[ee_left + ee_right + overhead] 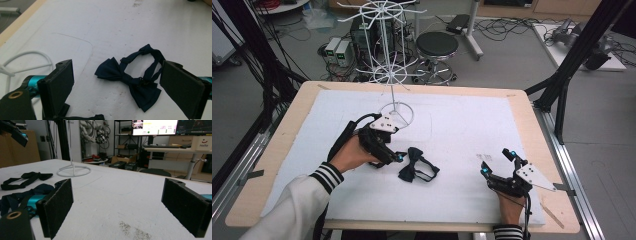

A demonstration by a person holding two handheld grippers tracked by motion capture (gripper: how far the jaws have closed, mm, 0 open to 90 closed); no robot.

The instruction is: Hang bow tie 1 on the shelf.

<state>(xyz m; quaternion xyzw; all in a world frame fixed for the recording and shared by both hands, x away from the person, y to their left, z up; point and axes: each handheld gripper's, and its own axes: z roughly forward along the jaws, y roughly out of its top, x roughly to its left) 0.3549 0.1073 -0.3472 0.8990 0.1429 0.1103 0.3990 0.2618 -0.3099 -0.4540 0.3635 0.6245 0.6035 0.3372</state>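
**Left gripper lined up on the bow tie, jaws wide**

Dark navy bow tie (417,165) lies flat on the white foam mat (462,130), a little left of centre on the near half, strap loop trailing out to one side. White wire display stand (388,60) rises behind it, ring base resting on the mat. I read the job as lifting the tie and hanging it on that stand.

Left gripper (396,156) sits just beside the tie, jaws spread wide, nothing between them. In the left gripper view the bow tie (130,80) lies between and ahead of the two pads; the far wing and strap run close to one pad (181,88). Right gripper (498,162) rests well apart on the right side of the mat, jaws also spread and empty; from its own view the tie (25,178) lies far off beside the stand's ring base (73,171).

How I would do the grab:
- Aim for the centre knot, not a wing; fabric is limp and a wing will fold and slip.
- Lower until the pads brush the mat, then close slowly.
- Keep the strap loop outside the pads so it stays free for a hook.
- Lift straight up before swinging toward the stand.
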